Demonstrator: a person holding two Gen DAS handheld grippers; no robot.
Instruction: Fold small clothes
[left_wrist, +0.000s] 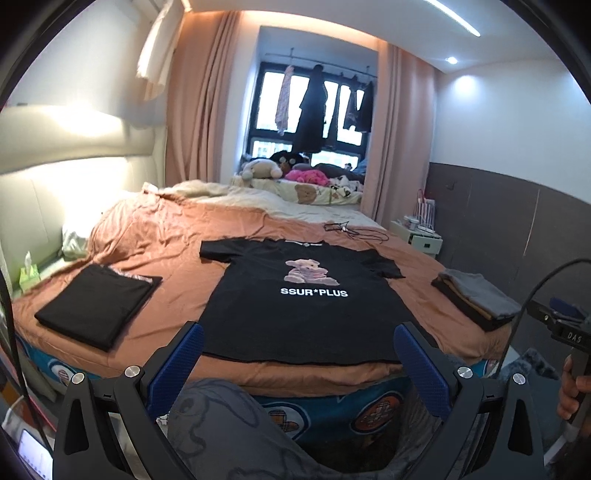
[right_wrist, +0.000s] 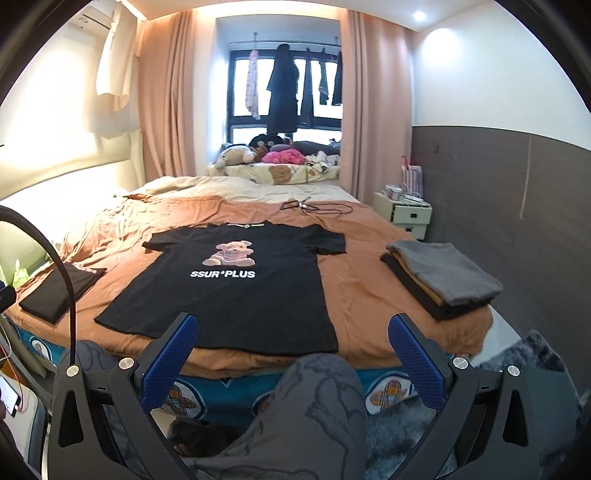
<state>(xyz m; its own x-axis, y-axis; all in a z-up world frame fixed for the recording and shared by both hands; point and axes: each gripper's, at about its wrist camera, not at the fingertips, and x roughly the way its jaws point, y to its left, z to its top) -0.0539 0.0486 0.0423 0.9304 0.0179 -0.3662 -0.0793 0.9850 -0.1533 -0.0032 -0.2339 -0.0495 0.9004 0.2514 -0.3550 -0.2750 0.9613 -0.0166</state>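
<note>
Both my grippers, left (left_wrist: 299, 354) and right (right_wrist: 293, 347), gape empty, near the flat tee (left_wrist: 306, 299) on the bed (left_wrist: 155, 236).

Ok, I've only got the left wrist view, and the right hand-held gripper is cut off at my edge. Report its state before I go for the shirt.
Observer: The right hand-held gripper is open, its jaws wide apart, and it grips nothing.
Operator: Good. Now the nightstand: I see one drawer, the bed hides the rest. Describe it.
Observer: The nightstand has a second drawer below the first, and both look shut.
</note>
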